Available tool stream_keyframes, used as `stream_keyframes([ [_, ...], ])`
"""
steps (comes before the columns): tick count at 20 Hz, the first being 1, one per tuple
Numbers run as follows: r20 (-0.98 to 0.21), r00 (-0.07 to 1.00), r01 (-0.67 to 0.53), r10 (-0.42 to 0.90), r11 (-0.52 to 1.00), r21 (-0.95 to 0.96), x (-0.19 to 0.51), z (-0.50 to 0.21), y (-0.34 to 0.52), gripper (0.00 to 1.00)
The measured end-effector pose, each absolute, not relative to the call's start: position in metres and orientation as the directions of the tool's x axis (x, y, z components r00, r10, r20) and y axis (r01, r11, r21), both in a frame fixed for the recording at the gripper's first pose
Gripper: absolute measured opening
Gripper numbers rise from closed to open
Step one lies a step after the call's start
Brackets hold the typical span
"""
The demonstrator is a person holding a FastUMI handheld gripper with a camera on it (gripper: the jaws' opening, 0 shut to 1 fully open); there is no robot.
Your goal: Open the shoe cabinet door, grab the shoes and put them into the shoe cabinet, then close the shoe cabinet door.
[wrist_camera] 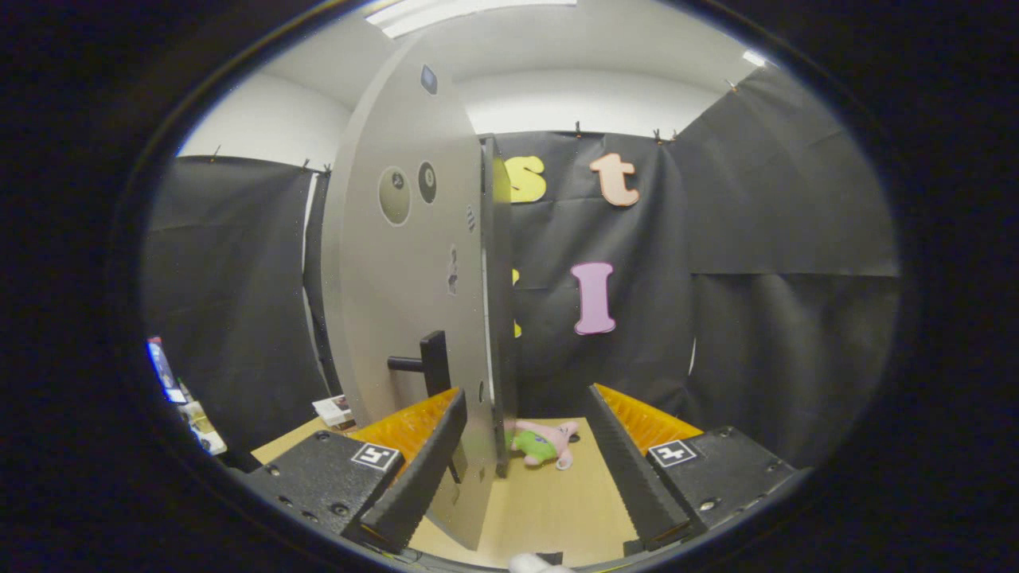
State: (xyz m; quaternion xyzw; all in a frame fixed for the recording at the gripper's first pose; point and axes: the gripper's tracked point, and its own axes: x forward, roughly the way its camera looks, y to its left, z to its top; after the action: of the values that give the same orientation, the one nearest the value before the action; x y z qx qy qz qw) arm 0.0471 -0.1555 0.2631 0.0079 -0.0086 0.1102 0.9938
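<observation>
My tool (525, 469) is spread wide and grasping nothing, the grey cabinet door (406, 263) standing edge-on between its fingers, so I judge a careless swing could knock the pink-and-green shoe (544, 443) lying beyond on the desk (549, 509).
</observation>
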Motion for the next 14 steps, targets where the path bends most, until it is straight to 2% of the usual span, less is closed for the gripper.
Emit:
stream_keyframes([
  [6, 0.0, 0.945, -0.326, 0.326, 0.944, 0.04, 0.039, 0.262, -0.134, 0.99],
  [14, -0.008, 0.96, -0.281, 0.281, 0.959, 0.031, 0.033, 0.263, -0.055, 0.99],
])
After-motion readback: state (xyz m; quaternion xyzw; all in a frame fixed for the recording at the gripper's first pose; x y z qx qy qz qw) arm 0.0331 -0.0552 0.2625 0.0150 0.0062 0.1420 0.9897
